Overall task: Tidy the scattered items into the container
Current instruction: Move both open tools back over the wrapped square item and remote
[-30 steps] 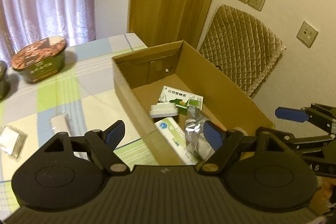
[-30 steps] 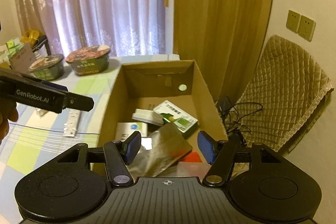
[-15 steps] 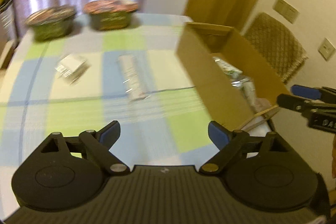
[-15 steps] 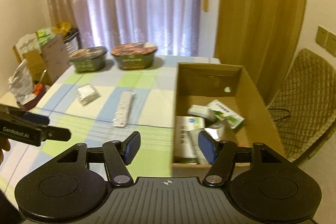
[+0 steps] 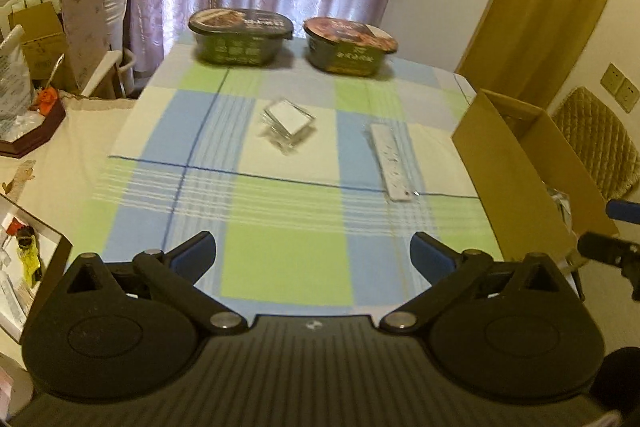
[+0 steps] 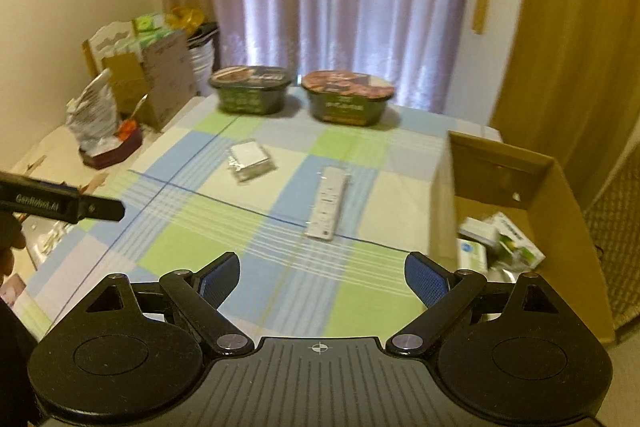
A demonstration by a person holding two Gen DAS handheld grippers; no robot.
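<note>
Two items lie loose on the checked tablecloth (image 5: 280, 267): a small clear-wrapped white packet (image 5: 289, 123) toward the middle and a long white strip-shaped pack (image 5: 391, 161) nearer the cardboard box (image 5: 516, 183), the two well apart from each other. Behind them, by the curtain, stand two lidded instant-noodle bowls, the left bowl (image 5: 241, 37) and the right bowl (image 5: 349, 45), side by side. The left gripper (image 5: 313, 255) hangs over the near part of the cloth with its jaws spread wide and nothing between them; the right gripper (image 6: 322, 277) is likewise held wide apart and empty. From the left wrist view the box at the table's right edge shows mostly its outer wall, with only a glimpse of something shiny inside, and part of the right gripper's blue tip pokes in at the far right. The right wrist view looks over the box's rim and shows what the other cannot: white and green cartons (image 6: 504, 241) and a silvery pouch (image 6: 502, 275) already lying on the box floor. That view also catches the left gripper's black arm entering from the left, a hand behind it at the frame edge. The left wrist view alone shows an open tray of small things (image 5: 24, 259) at the lower left beside the table.
</note>
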